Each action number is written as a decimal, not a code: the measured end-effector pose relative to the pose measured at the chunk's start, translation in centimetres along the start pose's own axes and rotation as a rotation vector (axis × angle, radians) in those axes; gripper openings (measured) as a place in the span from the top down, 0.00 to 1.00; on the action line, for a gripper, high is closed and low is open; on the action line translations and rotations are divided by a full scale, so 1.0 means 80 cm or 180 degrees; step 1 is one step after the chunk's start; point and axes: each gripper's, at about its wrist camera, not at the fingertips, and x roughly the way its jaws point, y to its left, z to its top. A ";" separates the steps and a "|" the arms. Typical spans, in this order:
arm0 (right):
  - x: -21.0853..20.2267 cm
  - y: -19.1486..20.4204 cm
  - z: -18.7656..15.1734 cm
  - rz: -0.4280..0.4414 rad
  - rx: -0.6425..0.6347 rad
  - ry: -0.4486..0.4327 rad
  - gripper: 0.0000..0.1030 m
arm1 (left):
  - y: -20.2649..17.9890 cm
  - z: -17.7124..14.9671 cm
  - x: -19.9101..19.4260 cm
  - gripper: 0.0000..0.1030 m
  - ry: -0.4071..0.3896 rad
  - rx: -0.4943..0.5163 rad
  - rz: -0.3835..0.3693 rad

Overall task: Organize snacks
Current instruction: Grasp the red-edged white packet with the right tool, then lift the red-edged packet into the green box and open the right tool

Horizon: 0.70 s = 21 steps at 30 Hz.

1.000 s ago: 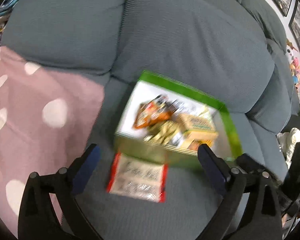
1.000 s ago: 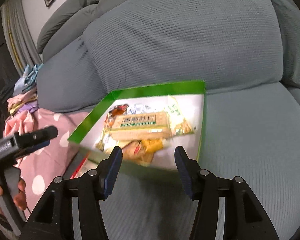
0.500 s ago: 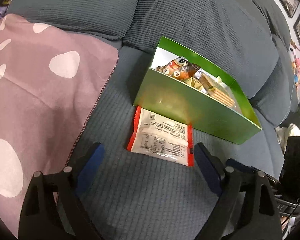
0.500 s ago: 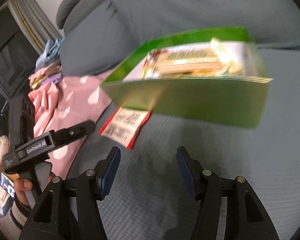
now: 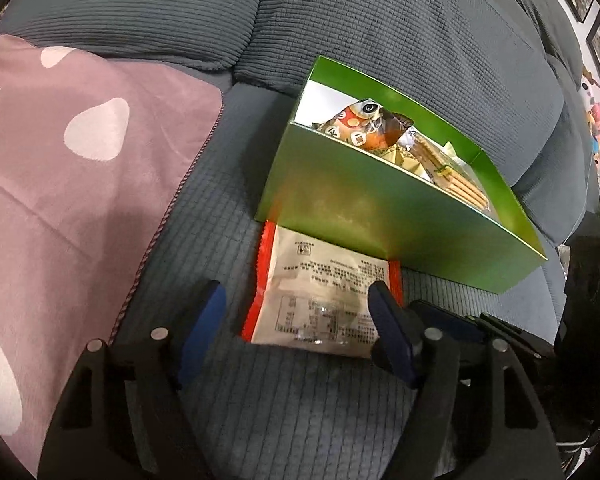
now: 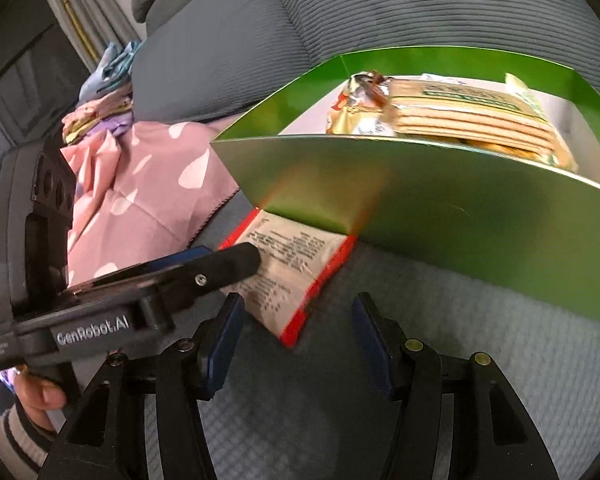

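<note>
**Left gripper closes in on the last loose packet**

Left wrist view: compared with 1 second ago, the left gripper (image 5: 296, 312) has dropped lower and nearer, so the red-edged packet (image 5: 320, 292) now lies between its 2 blue fingers, which stand wide apart and grip nothing. The packet lies flat on the sofa seat (image 5: 292, 412), its far end touching or tucked under the near wall of the green box (image 5: 364, 212). The box holds several snacks, so this packet looks like the only one left out. The gripper points forward and down, low over the seat.

Right wrist view: the right gripper (image 6: 296, 330) has also sunk toward the seat, jaws apart and empty, just right of the packet. The left gripper's finger (image 6: 220, 266) reaches over the packet from the left.
</note>
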 end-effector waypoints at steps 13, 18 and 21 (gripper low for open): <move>0.018 0.020 0.010 -0.0013 -0.0312 0.0109 0.59 | -0.014 -0.001 0.009 0.59 0.0063 0.0087 -0.0073; 0.013 0.023 0.007 -0.0051 -0.0308 0.0076 0.62 | -0.019 -0.004 0.002 0.60 0.0040 0.0092 -0.0063; 0.005 0.024 0.003 -0.0050 -0.0276 0.0037 0.65 | -0.024 -0.008 -0.005 0.60 0.0036 0.0114 -0.0064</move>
